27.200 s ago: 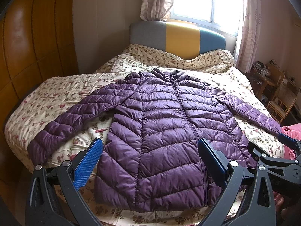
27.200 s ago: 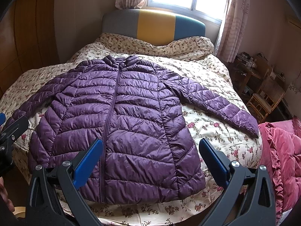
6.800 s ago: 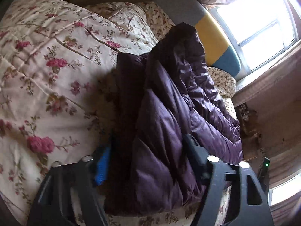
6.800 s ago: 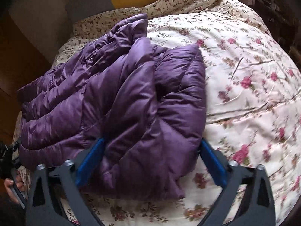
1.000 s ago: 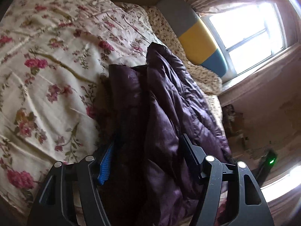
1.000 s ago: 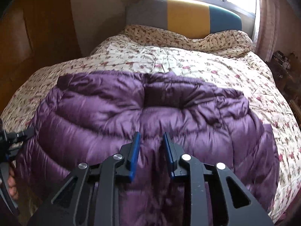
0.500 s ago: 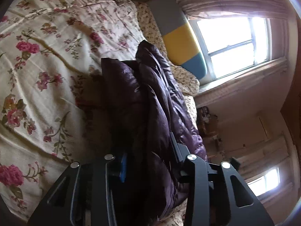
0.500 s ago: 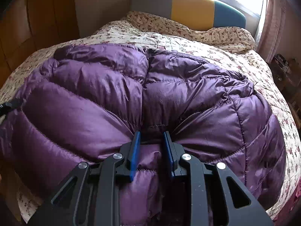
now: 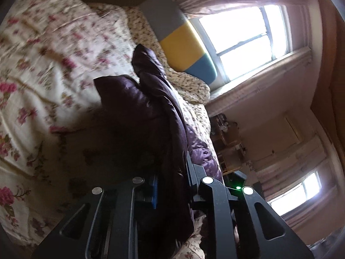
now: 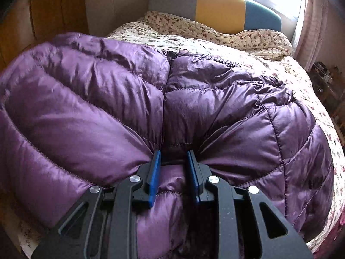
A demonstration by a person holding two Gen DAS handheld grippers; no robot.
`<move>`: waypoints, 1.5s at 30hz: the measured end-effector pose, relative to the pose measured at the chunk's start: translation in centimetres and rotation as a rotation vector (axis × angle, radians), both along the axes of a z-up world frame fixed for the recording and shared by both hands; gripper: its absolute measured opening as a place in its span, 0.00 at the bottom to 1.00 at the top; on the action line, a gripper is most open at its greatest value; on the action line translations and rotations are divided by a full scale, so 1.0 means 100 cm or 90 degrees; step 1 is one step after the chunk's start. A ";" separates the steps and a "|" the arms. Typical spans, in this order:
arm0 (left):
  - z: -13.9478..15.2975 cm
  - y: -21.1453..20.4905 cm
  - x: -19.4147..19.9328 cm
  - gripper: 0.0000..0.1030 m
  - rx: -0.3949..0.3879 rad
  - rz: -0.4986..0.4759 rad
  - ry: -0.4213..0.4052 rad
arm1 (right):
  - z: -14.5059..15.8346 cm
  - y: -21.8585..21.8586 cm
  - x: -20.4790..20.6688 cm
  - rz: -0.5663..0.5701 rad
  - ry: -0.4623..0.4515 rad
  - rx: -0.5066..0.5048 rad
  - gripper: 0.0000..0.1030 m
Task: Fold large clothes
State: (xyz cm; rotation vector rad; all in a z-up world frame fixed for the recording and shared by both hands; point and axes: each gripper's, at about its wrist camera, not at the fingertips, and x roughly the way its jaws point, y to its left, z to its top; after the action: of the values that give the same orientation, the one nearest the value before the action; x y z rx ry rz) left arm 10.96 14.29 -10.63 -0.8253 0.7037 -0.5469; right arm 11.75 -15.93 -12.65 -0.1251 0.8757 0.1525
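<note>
One glossy, quilted purple jacket [image 10: 215, 99] lies bunched at the floral bed's [image 10: 269, 49] near edge. Two tongs: right gripper [image 10: 173, 170] pinches a puffy fold; left gripper [image 9: 172, 183], closing, squeezes its edge.

Glossy quilted jacket [image 10: 215, 108], floral cloth bedspread [image 9: 43, 64]

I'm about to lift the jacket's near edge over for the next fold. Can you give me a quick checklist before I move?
1. Right gripper pinching the purple jacket: ok, fabric bunched between its pads.
2. Left gripper on the jacket's edge: ok, jaws closing with fabric between them.
3. Sleeves tucked in: cannot tell, none visible.
4. Free space on the floral bedspread beyond the jacket: ok.
5. Jacket lying flat: not ok, puffed and creased.
</note>
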 end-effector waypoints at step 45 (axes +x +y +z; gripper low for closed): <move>0.042 -0.334 0.119 0.16 0.327 -0.241 -0.017 | 0.052 -0.225 -0.074 -0.273 0.006 0.013 0.51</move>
State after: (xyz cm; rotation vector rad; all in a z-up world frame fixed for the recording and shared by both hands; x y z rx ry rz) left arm 22.86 -19.13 -6.40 -0.2041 0.9328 -0.6739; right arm 4.33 -38.39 -7.45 0.0842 0.8912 -0.2383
